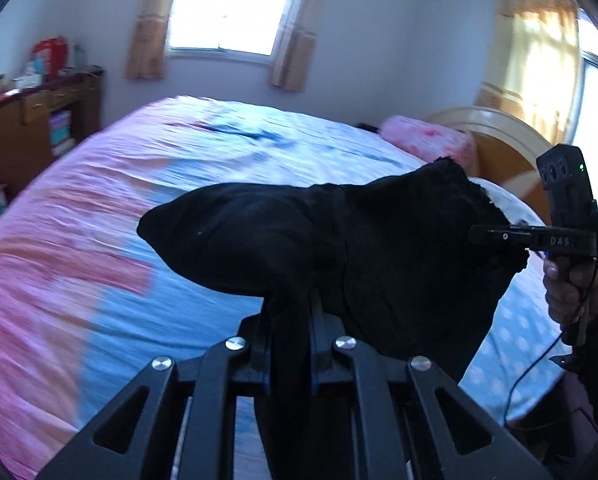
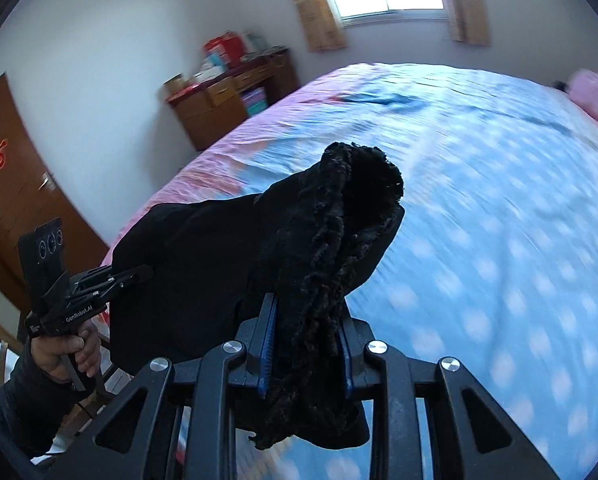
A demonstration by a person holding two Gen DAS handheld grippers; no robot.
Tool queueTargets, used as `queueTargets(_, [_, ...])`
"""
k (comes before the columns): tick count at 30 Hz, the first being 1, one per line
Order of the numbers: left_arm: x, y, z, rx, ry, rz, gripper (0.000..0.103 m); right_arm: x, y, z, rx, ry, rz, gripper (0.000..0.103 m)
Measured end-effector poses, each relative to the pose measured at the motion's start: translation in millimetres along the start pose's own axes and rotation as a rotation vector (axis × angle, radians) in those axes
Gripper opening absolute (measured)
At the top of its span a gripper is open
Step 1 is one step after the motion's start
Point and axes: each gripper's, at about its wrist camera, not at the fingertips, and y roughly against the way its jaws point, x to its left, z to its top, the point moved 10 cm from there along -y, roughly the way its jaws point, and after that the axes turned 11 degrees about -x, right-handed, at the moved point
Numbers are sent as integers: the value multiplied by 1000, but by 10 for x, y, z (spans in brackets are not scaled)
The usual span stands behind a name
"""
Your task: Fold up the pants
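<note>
Black pants (image 1: pixel 339 232) hang bunched in the air above the bed, stretched between both grippers. My left gripper (image 1: pixel 290 312) is shut on a thin fold of the cloth at the bottom of the left wrist view. In that view my right gripper (image 1: pixel 477 235) bites the pants' fleecy edge at the right, with a hand (image 1: pixel 571 288) on its handle. In the right wrist view the right gripper (image 2: pixel 307 312) is shut on a thick fleece-lined bundle of the pants (image 2: pixel 203 248). The left gripper (image 2: pixel 147 270) grips the far side at the left.
A wide bed (image 1: pixel 99 240) with a pink and blue dotted sheet lies under the pants. A pink pillow (image 1: pixel 427 140) and a wooden headboard (image 1: pixel 499 148) are at its right end. A cluttered wooden desk (image 1: pixel 39 120) stands by the wall, and a brown door (image 2: pixel 15 184) is at the left.
</note>
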Motion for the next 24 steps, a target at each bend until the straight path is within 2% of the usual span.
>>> queueTargets(6, [597,-50,253,-39,-14,130,13,260,-683,447,17,22,54,27])
queueTargets(11, [848,-167,282,-36,-42,204,13,362,-1198,685,40,39,60,26])
queueTargets(17, [1041,-377,155,5,-27,225,13,236,-1627,633,91,21,54,26])
queueTargets(24, [1158,-591,-24,42,-7,242,13,55,-1957,503,113,-24,49,26])
